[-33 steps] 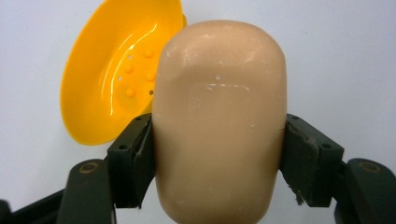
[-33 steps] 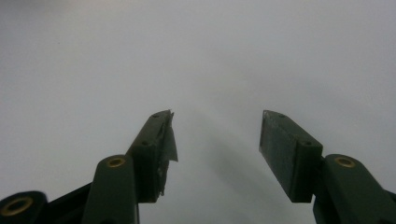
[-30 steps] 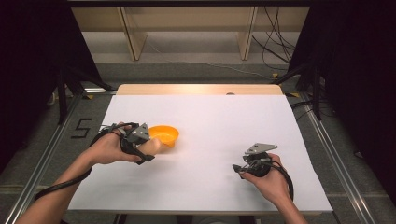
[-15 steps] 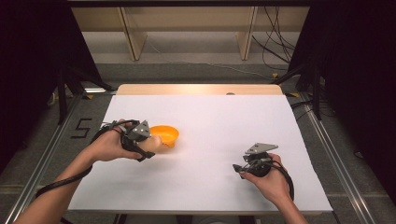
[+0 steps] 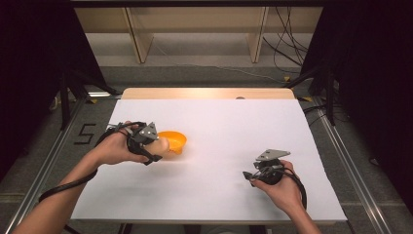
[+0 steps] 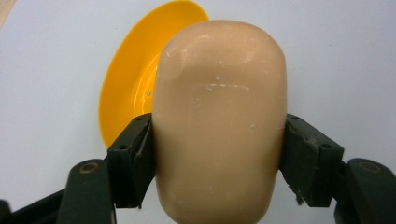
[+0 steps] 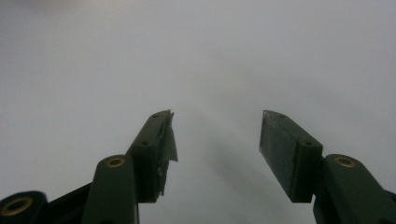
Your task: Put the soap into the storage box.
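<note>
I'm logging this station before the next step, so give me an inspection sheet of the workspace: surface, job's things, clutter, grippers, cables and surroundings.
Surface: white table, wooden strip along its far edge.
Job's things: peach rounded block clamped at its sides by the left gripper's jaws; orange bowl on the table just beyond it. Whether block and bowl touch, cannot tell.
Clutter: nothing seen.
Grippers: left gripper shut on the block beside the bowl; right gripper open, jaws apart with nothing between them, low at the table's near right.
Cables: black cable trails from the left gripper along the forearm; another loops by the right hand.
Surroundings: wooden shelf frame and loose floor cables beyond the table; the number 5 marked on the floor at left.
</note>
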Demonstrator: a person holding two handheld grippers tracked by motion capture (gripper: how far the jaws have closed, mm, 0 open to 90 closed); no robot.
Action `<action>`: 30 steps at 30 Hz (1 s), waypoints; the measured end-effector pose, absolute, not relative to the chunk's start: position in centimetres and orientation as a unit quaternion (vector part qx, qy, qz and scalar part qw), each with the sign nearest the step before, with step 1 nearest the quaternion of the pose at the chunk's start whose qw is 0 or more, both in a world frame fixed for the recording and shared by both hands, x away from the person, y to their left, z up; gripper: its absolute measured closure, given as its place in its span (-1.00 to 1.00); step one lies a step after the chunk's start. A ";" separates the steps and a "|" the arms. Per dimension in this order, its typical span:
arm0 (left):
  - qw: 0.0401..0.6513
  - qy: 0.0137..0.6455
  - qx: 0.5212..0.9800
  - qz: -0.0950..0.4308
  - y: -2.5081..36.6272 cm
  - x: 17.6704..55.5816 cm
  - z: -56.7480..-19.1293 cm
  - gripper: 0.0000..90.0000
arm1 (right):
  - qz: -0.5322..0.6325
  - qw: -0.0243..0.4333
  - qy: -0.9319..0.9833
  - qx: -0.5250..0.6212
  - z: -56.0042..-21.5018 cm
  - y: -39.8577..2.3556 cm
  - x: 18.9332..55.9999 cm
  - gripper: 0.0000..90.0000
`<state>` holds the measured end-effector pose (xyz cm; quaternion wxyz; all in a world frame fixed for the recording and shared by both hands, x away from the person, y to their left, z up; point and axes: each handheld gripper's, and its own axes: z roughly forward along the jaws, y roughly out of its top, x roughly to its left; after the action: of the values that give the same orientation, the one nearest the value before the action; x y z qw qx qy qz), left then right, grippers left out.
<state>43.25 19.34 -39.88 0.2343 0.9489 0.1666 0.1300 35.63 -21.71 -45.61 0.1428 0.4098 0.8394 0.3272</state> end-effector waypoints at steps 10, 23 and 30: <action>0.238 0.175 0.947 0.128 19.3 43.6 -39.7 -0.28 | 0.328 0.144 0.838 0.411 -45.6 -21.7 35.6 -0.01; 0.236 0.177 0.946 0.134 19.1 44.5 -39.1 -0.28 | 0.334 0.151 0.838 0.405 -45.5 -21.9 35.6 -0.01; 0.238 0.173 0.945 0.142 18.8 45.1 -38.7 -0.28 | 0.340 0.147 0.831 0.414 -45.5 -21.8 35.5 -0.01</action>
<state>45.08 18.81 -38.69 0.2375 0.9451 0.1733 0.1424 35.51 -21.83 -45.45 0.1472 0.4142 0.8312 0.3404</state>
